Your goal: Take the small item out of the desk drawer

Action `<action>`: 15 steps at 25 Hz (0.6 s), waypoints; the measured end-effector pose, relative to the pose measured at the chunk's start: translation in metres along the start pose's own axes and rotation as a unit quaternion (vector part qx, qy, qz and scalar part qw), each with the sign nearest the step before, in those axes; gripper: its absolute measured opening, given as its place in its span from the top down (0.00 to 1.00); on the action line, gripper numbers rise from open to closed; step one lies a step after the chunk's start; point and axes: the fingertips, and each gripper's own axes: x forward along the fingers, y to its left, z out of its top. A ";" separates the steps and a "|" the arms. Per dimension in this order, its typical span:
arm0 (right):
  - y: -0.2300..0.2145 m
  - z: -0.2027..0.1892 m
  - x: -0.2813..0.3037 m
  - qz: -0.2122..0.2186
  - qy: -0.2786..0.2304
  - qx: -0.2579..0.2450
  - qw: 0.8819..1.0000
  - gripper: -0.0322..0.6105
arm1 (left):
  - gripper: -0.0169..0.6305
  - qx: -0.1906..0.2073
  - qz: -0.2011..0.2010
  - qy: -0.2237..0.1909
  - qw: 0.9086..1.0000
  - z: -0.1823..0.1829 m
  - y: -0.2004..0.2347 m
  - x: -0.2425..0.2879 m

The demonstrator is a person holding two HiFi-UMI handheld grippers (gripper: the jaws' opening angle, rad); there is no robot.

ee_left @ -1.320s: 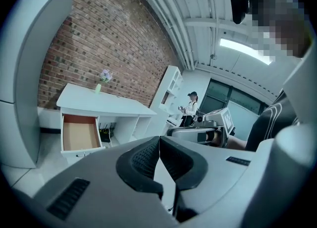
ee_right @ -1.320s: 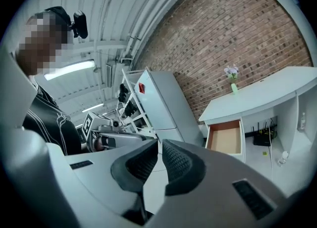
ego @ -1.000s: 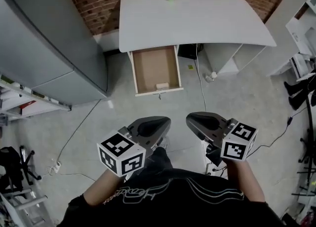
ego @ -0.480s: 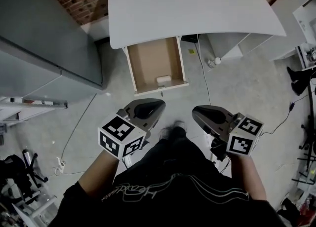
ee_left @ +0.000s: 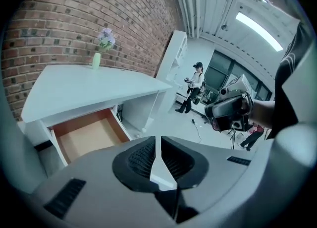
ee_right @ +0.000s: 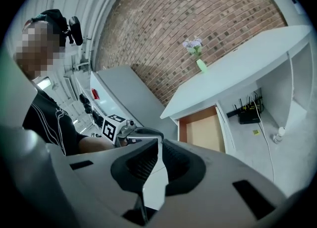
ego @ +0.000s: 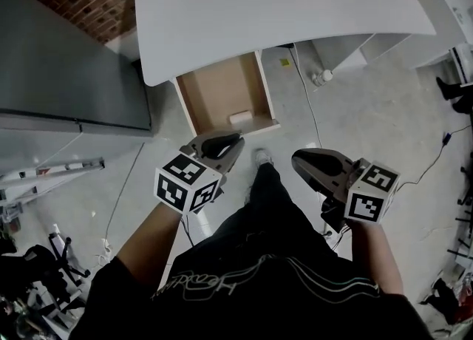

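The white desk (ego: 281, 6) has its wooden drawer (ego: 219, 93) pulled open. A small white item (ego: 239, 117) lies inside against the drawer's front wall. My left gripper (ego: 235, 141) is shut and empty, its tip just short of the drawer front. My right gripper (ego: 295, 160) is also shut and empty, off to the right over the floor. In the left gripper view the shut left gripper (ee_left: 157, 145) points toward the drawer (ee_left: 89, 135). The right gripper view shows the shut right gripper (ee_right: 159, 147), with the drawer (ee_right: 205, 133) beyond it; the item is hidden in both gripper views.
A tall grey cabinet (ego: 66, 72) stands left of the desk. A green vase with flowers (ee_left: 96, 59) is on the desktop. Cables and a small bottle (ego: 323, 77) lie on the floor to the right. A router (ee_right: 247, 115) sits under the desk. A person (ee_left: 194, 85) stands far behind.
The view has closed in on the desk, and the drawer now lies much nearer. Both grippers have moved forward and down toward it, the left one reaching its front edge.
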 end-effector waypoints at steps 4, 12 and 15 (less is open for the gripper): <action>-0.040 0.007 0.006 -0.005 0.000 0.029 1.000 0.86 | 0.93 0.030 0.004 0.047 0.998 -0.003 0.031 0.043; -0.100 0.009 0.018 -0.009 0.024 0.077 0.997 0.86 | 0.81 0.074 -0.009 0.148 0.986 -0.032 0.085 0.114; -0.123 0.011 0.025 -0.009 0.030 0.082 0.996 0.86 | 0.77 0.097 -0.001 0.181 0.979 -0.046 0.111 0.139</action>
